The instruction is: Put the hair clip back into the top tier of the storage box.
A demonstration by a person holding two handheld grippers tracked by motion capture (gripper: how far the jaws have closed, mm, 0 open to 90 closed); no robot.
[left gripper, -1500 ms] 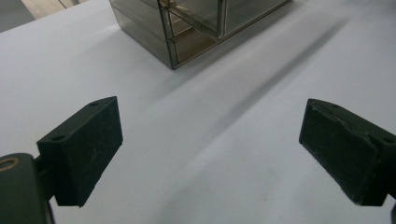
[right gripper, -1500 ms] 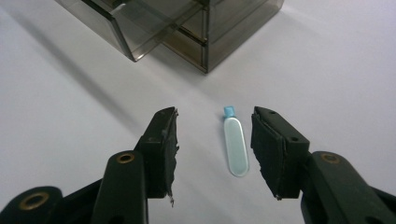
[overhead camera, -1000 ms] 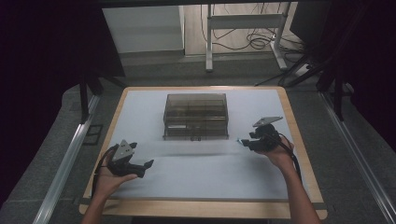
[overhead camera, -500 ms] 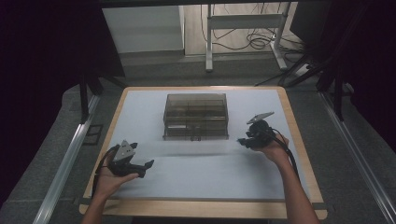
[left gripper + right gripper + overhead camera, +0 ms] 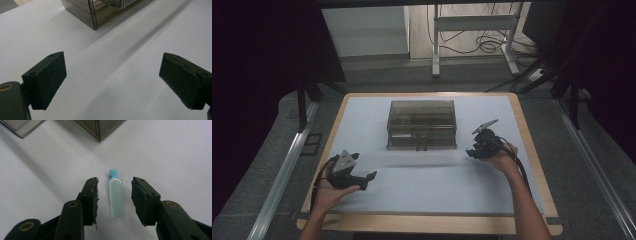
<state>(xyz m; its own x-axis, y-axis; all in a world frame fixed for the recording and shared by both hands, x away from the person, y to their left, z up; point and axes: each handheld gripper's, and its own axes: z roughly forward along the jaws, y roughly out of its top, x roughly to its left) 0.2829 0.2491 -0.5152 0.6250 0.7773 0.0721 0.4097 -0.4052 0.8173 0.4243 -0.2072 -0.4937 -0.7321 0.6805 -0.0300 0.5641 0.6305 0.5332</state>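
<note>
Pale translucent vial (image 5: 115, 198) (blue cap), lying flat

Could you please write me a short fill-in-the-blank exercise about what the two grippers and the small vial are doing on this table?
1. The small vial lying flat on the white table cover has a cap coloured ____.
2. The vial lies between the jaws of the ____ gripper, not yet clamped.
3. The left gripper has its jaws spread ____ over bare cover.
4. The smoky see-through drawer box sits toward the table's ____ edge.

Missing words: blue; right; open; far
</note>
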